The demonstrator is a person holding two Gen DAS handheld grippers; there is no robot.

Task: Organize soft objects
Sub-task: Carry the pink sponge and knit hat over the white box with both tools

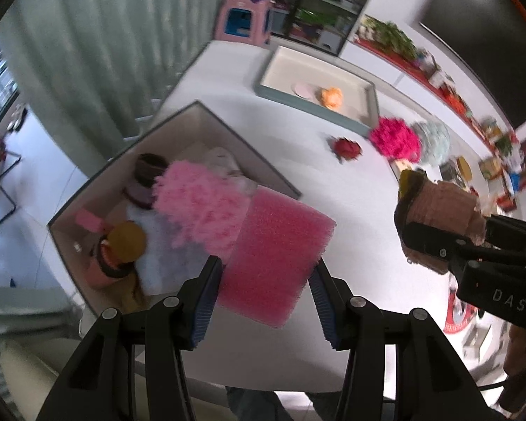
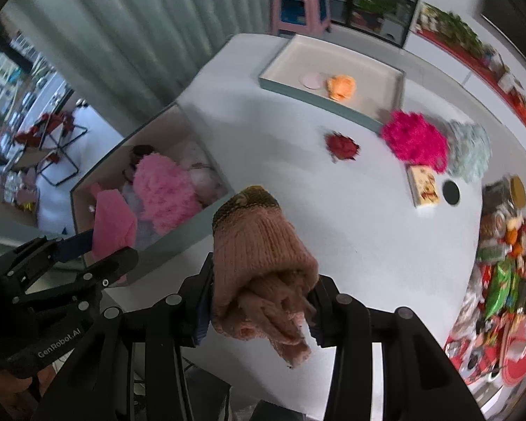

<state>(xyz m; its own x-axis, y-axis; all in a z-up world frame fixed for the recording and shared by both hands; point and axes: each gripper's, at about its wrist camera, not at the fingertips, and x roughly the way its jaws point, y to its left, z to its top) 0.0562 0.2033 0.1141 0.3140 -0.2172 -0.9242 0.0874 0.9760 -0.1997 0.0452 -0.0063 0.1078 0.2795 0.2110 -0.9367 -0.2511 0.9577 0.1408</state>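
My left gripper is shut on a pink sponge block, held above the table beside the near grey box. That box holds a pink fluffy puff, knitted pieces and other soft things. My right gripper is shut on a rolled pink knitted piece with a brown tip, above the white table. In the right wrist view the left gripper with the sponge hangs over the box's near corner. A red flower, a magenta puff and a pale blue puff lie on the table.
A shallow tray at the far end holds an orange soft toy and a pink disc. A small patterned box and a black disc lie at the right. Snack packets crowd the right edge. Curtains hang at the left.
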